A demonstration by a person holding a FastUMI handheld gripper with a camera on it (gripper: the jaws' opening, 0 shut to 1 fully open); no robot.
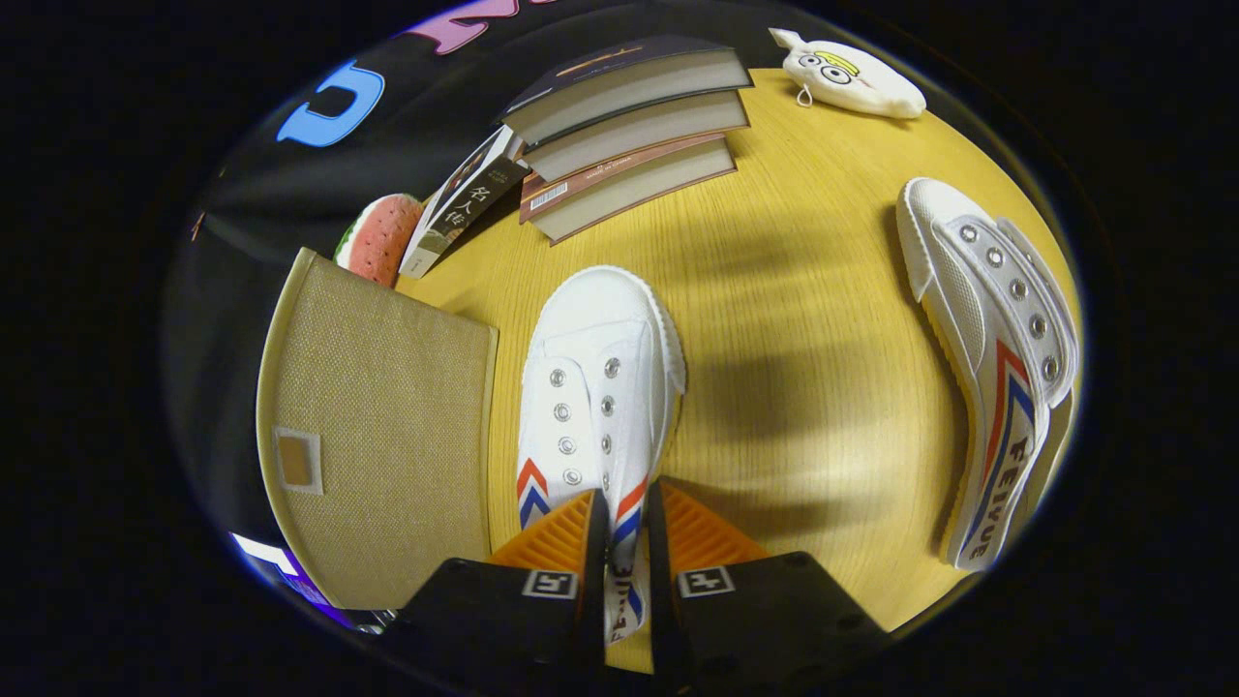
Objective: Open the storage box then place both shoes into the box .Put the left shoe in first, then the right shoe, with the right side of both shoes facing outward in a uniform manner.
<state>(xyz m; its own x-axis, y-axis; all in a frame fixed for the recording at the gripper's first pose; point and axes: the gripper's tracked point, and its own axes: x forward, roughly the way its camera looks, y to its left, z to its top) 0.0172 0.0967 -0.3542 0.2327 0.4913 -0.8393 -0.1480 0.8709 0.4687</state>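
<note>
A white canvas shoe [595,387] with red and blue chevrons stands upright on the yellow table, toe pointing away from me. My gripper [626,542] is shut on this shoe: both orange fingers [552,537] pinch the side wall of its collar near the heel. A second white shoe [997,358] lies tipped on its side to the right, well apart from the fingers. The beige fabric storage box [377,436] sits just left of the held shoe, its lid closed flat.
A stack of three books [629,126] lies beyond the held shoe, with one more book [460,203] leaning by it. A watermelon-slice plush [382,237] rests behind the box. A white plush toy [852,77] lies at the table's far right.
</note>
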